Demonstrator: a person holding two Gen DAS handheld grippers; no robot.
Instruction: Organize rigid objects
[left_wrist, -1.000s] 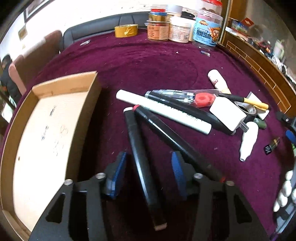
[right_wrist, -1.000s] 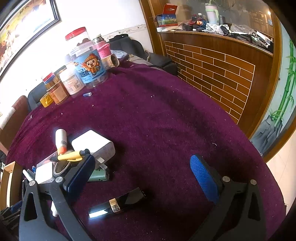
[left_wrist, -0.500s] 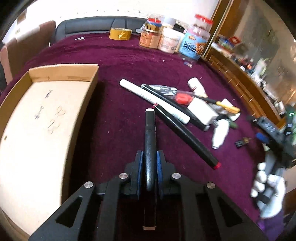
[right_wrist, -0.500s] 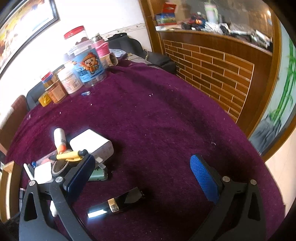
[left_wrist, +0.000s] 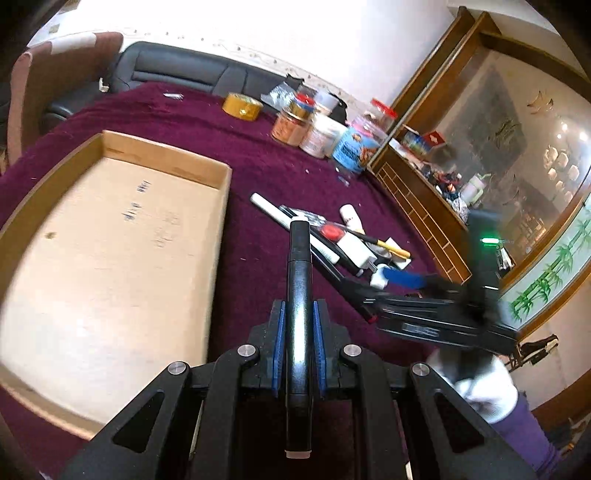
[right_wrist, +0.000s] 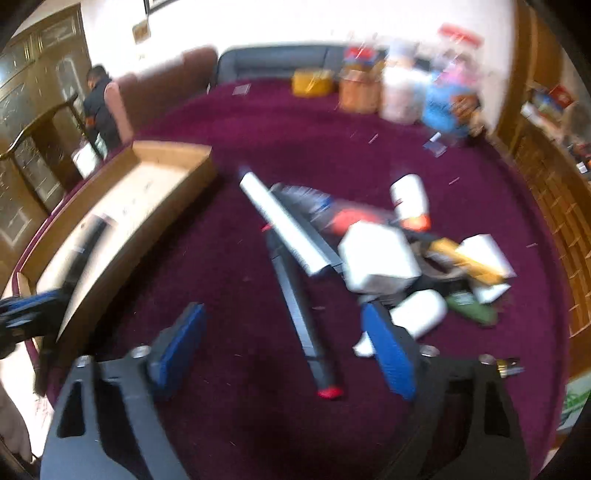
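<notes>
Worktop (left_wrist: 258, 155) with maroon cloth, cluttered on the far and right parts. Shallow cardboard tray (left_wrist: 110, 258) on the left, bare inside, open top. Far edge: row of jars (left_wrist: 321, 129) plus a yellow tape roll (left_wrist: 242, 106).

Left gripper (left_wrist: 298, 347): jaws clenched on a black marker (left_wrist: 300, 295), blue pads pressing both sides of the barrel; marker lifted off the cloth, lying along the gripper's axis, white tip pointing far, just right of the tray's right wall.

Right gripper (right_wrist: 284, 347): jaws partly spread and closing, nothing pressed between the pads. A second black marker with red end (right_wrist: 299, 314) lies on the cloth in the gap between them, apart from both pads, red end nearest. Right wrist view is motion-blurred. In the left wrist view the right gripper reaches in from the right, held by a white-gloved hand (left_wrist: 480, 384) with a purple sleeve.

Pile to the right of centre: long white marker (right_wrist: 280, 229) lying across the red-ended one's far end, white charger block (right_wrist: 376, 258), white tube with orange cap (right_wrist: 410, 199), small white bottle (right_wrist: 417, 314), dark green item (right_wrist: 469, 308), yellow-handled tool (right_wrist: 469, 260). Pile details are blurred.
</notes>
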